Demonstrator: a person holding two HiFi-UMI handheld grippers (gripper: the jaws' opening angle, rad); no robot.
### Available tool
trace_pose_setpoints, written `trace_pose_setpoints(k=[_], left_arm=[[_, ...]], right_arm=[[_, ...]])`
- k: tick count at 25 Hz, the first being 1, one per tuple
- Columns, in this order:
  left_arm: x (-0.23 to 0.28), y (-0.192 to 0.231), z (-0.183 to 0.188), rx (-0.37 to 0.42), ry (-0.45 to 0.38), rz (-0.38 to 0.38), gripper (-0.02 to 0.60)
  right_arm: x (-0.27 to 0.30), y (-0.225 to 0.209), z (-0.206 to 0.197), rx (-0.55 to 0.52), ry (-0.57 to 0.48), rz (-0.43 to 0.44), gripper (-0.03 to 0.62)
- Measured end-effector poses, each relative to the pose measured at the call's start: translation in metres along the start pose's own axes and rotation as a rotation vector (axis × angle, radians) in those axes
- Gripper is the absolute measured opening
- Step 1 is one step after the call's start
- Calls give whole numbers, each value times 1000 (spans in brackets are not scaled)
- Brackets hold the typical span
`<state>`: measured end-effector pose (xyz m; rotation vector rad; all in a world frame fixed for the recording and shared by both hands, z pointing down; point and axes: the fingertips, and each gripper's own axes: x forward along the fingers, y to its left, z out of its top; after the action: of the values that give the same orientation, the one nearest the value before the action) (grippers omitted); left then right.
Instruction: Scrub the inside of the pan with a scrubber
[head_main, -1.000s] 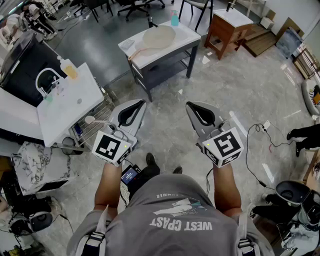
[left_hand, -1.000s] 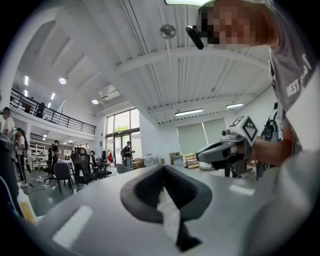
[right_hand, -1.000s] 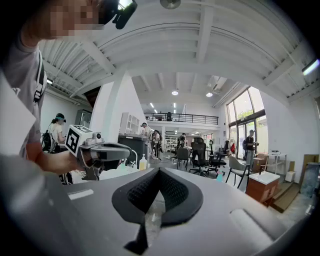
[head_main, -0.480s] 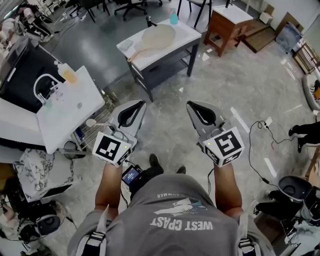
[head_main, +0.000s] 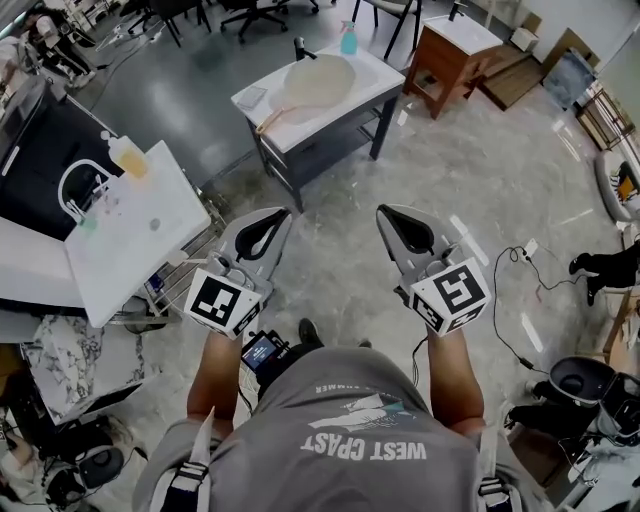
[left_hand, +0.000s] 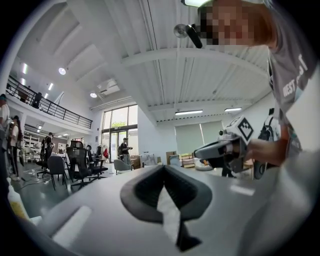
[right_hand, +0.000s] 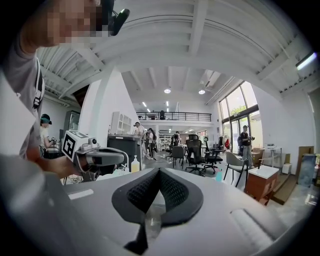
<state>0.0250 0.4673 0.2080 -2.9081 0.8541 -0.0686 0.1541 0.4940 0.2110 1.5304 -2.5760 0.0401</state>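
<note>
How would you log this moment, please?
left gripper: shut, empty | right gripper: shut, empty | pan: on table, untouched | scrubbing: not started

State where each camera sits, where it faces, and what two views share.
Head view: on the head, facing steeply down at floor and pan; shows shirt, forearms, left gripper, right gripper.
Left gripper view: on the left gripper, facing along its shut jaws into the hall; shows the right gripper.
Right gripper view: on the right gripper, facing along its shut jaws; shows the left gripper.
Shared: head and right gripper views both show the wooden cabinet.
</note>
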Motion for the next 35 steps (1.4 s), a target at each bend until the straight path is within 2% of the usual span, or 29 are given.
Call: trace_pose_setpoints(k=[10, 15, 18, 20, 25, 28, 35], left_arm=[[-7, 74, -22, -40, -27, -22, 3], [-2, 99, -29, -23, -25, -7, 3], [6, 107, -35, -38, -6, 0, 3], [15, 111, -41, -57, 18, 6, 3], [53, 127, -57, -49, 54, 41, 3], [90, 135, -64, -36, 73, 68, 3], [192, 162, -74, -93, 114, 129, 3]], right_arm=[[66, -4, 22, 13, -18, -68, 2], [94, -11, 21, 2, 12, -65, 2], [109, -25, 20, 2, 16, -64, 2], [119, -39, 19, 5, 12, -61, 2], [151, -84, 17, 9, -13, -27, 2], [175, -119, 13, 15, -24, 16, 2], [240, -211, 1, 33, -10, 131, 2]])
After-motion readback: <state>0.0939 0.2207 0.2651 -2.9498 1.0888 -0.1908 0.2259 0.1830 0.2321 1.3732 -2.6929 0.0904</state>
